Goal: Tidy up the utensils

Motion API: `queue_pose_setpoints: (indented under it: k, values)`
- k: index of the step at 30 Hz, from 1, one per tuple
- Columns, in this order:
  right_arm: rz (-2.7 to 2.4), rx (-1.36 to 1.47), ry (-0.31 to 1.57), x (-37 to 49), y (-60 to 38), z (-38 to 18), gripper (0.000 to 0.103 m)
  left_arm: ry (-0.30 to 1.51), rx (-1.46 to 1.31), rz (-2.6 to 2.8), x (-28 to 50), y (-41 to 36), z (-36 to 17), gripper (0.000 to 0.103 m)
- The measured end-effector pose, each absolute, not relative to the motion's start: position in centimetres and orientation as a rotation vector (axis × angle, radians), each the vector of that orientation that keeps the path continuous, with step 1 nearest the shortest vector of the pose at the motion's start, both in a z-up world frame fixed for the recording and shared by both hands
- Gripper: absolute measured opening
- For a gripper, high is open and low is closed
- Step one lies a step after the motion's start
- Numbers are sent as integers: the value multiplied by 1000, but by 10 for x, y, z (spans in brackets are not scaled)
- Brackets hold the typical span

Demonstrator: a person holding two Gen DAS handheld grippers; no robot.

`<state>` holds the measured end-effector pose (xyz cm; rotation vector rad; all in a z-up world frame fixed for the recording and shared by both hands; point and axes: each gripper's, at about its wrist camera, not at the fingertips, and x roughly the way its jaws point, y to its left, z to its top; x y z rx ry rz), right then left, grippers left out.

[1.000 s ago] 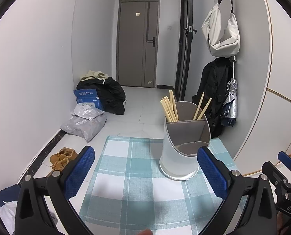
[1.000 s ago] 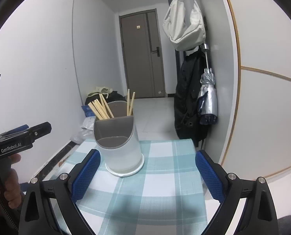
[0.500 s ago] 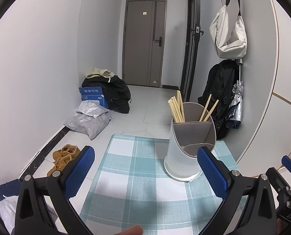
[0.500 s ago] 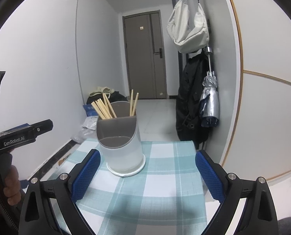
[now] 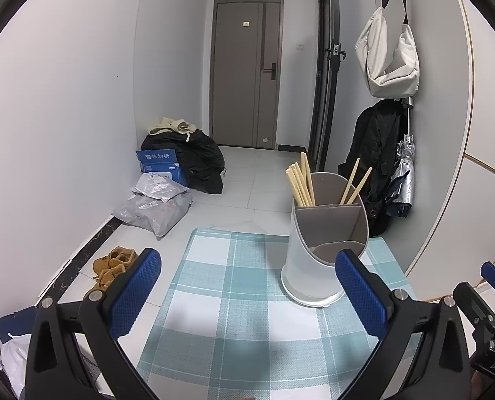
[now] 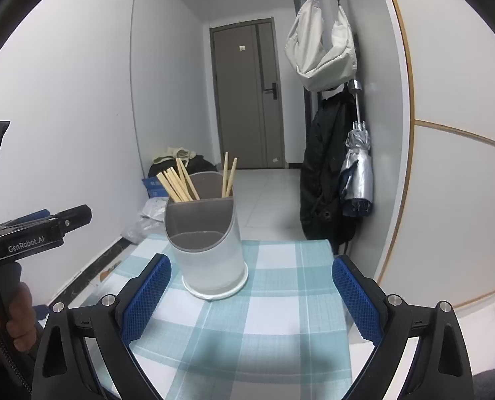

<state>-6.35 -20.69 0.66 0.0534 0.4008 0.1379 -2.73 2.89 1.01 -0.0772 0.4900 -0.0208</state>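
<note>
A white and grey utensil holder (image 5: 317, 253) (image 6: 211, 250) stands upright on a teal checked cloth (image 5: 234, 306) (image 6: 264, 316). Several wooden chopsticks (image 5: 300, 183) (image 6: 177, 185) stand in its back left compartment and two more (image 5: 355, 185) (image 6: 229, 175) in its back right one; the front compartment looks empty. My left gripper (image 5: 247, 290) is open and empty, near the cloth's front, left of the holder. My right gripper (image 6: 250, 293) is open and empty, just in front of the holder.
The cloth covers a small table whose far edge drops to a tiled hallway floor. On the floor lie shoes (image 5: 112, 266), grey parcels (image 5: 154, 206), a blue box and a black bag. A coat, an umbrella (image 6: 357, 173) and a bag hang on the right wall.
Both grippers have tilted and risen slightly, so the holder sits a little lower in both views. Both stay open and empty. The holder and chopsticks have not moved.
</note>
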Motion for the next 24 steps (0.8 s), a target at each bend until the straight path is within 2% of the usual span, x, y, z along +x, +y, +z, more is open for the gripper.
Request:
queue_pose_setpoints:
  k: [24]
  values:
    - [133, 37, 410, -62, -205, 4, 98, 479, -87, -5, -28, 32, 11, 102]
